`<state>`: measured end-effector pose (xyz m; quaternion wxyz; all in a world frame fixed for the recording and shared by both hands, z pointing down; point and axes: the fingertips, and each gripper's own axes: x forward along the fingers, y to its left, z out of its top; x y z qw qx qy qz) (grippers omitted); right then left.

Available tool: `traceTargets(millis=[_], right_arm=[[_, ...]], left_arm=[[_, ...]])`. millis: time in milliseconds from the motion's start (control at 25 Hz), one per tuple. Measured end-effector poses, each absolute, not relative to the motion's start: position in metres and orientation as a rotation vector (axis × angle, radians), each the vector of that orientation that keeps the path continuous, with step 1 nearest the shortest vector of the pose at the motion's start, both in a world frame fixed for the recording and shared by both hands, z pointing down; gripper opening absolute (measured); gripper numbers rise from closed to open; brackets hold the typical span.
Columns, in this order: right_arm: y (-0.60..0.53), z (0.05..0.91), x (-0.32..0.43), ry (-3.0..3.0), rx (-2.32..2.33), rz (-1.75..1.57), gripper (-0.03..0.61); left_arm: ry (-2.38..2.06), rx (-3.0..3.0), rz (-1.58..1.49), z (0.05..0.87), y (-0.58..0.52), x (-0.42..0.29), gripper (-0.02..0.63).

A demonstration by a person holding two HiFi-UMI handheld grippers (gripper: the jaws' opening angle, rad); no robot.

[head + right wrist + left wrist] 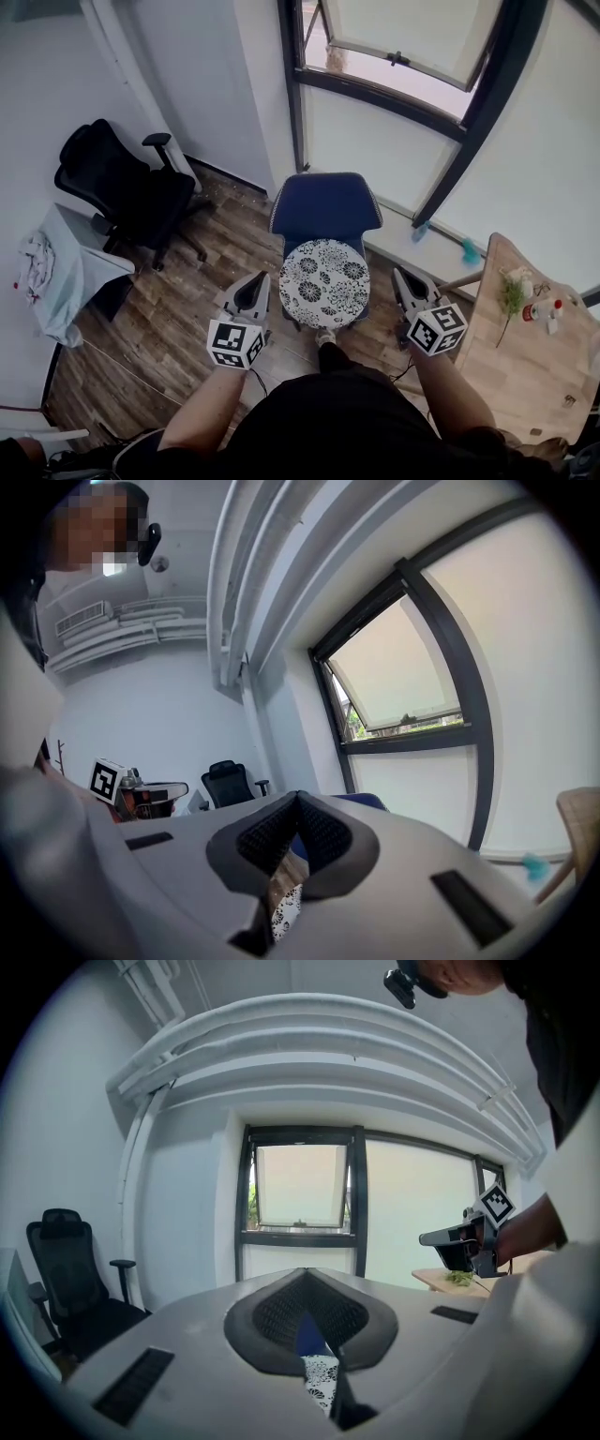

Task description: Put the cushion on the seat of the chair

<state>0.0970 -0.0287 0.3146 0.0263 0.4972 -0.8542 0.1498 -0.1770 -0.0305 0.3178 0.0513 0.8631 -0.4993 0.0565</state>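
Two hand-held grippers flank a round fabric cushion with a black-and-white floral print. The cushion lies flat on the seat of a blue upholstered chair. This chair stands on a brown wood-plank floor, its backrest toward a tall dark-framed window with one pane tilted open.

The left gripper hovers just beside the cushion's left edge, and the right gripper just beside its right edge. In the head view neither touches the cushion. Both point forward at roughly level.

The left gripper's jaws are clenched together with nothing between them. In the left gripper view, a sliver of floral cushion and blue chair shows through the narrow gap beneath the meeting pads. The right gripper's jaws are likewise pressed together and empty. In the right gripper view, the gap shows a strip of floor and the cushion's patterned edge.

A black mesh office chair stands near the white wall at the left, well apart from the blue one. A small table draped in pale cloth sits just in front of it. A light wooden table at the right carries a green sprig and a few small items.
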Motion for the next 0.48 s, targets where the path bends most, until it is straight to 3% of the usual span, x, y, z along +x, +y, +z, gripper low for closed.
traceTargets(millis=[480], right_arm=[[-0.032,0.3091,0.0985,-2.63,1.598,0.418,0.025]], left_arm=[[-1.499,2.677,0.179,0.309,-0.029,-0.1726,0.005]])
